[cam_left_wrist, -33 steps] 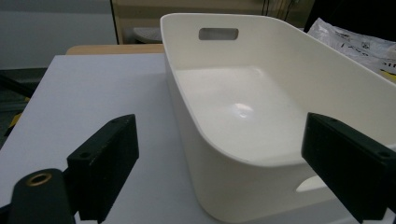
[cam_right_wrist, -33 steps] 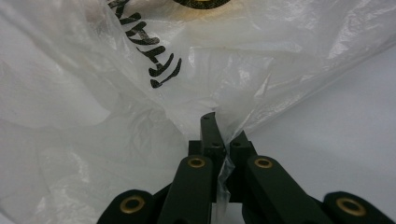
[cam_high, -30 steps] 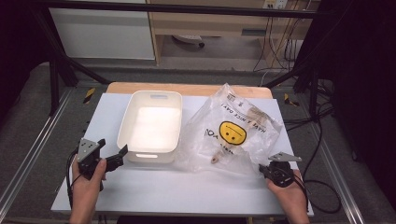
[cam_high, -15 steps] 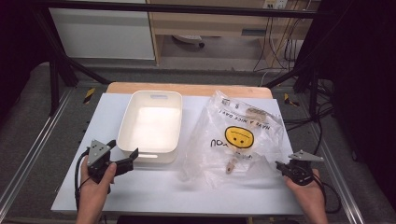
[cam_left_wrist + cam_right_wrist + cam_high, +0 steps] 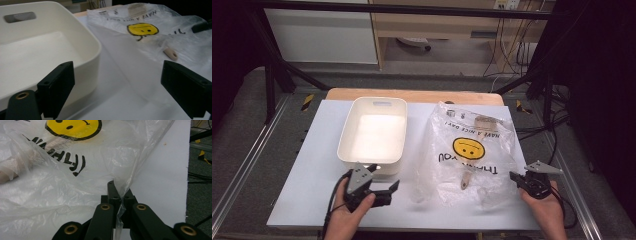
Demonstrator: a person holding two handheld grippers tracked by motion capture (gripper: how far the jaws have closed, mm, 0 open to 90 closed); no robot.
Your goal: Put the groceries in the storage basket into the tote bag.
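Observation:
A clear plastic bag (image 5: 467, 150) with a yellow smiley face and black lettering lies on the right half of the white table (image 5: 312, 165). Wooden utensils show through the bag (image 5: 150, 37). My right gripper (image 5: 514, 177) is shut on the bag's near right edge, and the film (image 5: 122, 192) runs pinched between its jaws. My left gripper (image 5: 387, 192) stands open near the front edge, just in front of the white bin (image 5: 374, 132). The wide gap between its jaws (image 5: 117, 87) faces the bag's left side and has nothing in it. The bin (image 5: 45, 50) is empty.
The table's right edge (image 5: 187, 170) is close beside my right gripper. Cables and dark frame legs lie on the floor beyond the table, and a wooden strip (image 5: 412, 95) runs along its far edge.
My left gripper has moved right along the front edge, from the bin's left corner to just below it. My right gripper has drawn the bag's edge to the right, spreading the bag.

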